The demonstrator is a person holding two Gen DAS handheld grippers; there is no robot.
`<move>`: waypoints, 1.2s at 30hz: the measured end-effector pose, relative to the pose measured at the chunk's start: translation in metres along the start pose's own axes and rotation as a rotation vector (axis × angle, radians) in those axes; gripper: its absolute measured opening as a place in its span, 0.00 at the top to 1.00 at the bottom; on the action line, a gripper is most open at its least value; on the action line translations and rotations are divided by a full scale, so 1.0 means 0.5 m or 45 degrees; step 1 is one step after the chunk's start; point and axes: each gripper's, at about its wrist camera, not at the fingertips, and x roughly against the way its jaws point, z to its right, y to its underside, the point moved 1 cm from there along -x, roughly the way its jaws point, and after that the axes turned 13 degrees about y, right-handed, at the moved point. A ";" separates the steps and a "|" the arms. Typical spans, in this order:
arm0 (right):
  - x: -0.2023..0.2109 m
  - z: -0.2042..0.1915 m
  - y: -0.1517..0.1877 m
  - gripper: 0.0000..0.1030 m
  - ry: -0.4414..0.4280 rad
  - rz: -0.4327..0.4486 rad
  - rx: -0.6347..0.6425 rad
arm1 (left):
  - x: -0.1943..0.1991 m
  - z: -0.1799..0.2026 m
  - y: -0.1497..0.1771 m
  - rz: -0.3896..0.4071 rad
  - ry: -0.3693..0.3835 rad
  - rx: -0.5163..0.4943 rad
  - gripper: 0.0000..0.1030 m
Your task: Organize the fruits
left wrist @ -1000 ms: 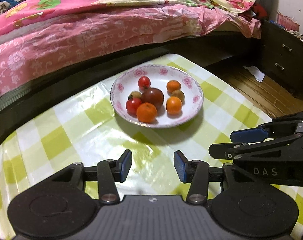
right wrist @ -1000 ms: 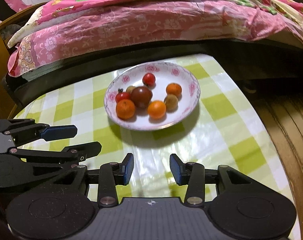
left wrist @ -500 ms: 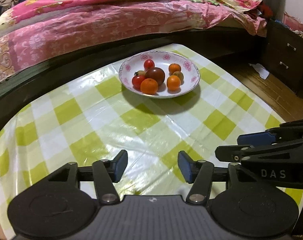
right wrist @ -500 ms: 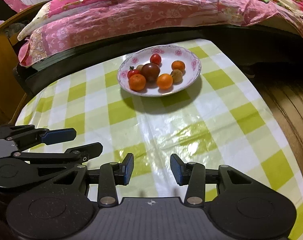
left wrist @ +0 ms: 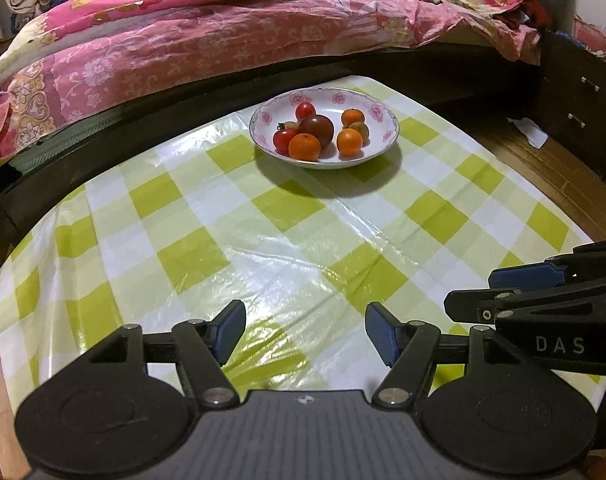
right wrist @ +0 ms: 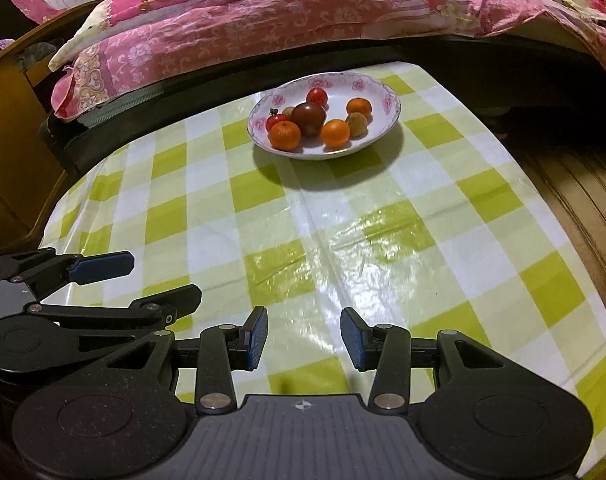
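A white bowl with pink flowers (left wrist: 385,118) (right wrist: 387,98) stands at the far side of the table. It holds several fruits: oranges (left wrist: 305,147) (right wrist: 285,135), red tomatoes (left wrist: 305,111) (right wrist: 317,96) and one dark tomato (left wrist: 318,128) (right wrist: 309,117). My left gripper (left wrist: 305,332) is open and empty over the near part of the table, far from the bowl. My right gripper (right wrist: 304,338) is open and empty too, beside the left one. Each gripper shows at the edge of the other's view (left wrist: 525,286) (right wrist: 103,266).
The table carries a glossy green-and-white checked cloth (left wrist: 263,220) (right wrist: 383,216). A bed with pink flowered bedding (left wrist: 223,32) (right wrist: 303,12) runs behind the table. A dark drawer cabinet (left wrist: 579,96) and wooden floor (right wrist: 583,184) lie to the right.
Both grippers have drawn back from the bowl toward the near side of the table, so the bowl looks smaller and farther. Both stayed open and empty.
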 end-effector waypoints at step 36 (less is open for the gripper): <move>0.023 -0.012 0.071 0.62 0.001 -0.064 0.021 | 0.025 0.031 0.068 -0.086 -0.039 0.014 0.30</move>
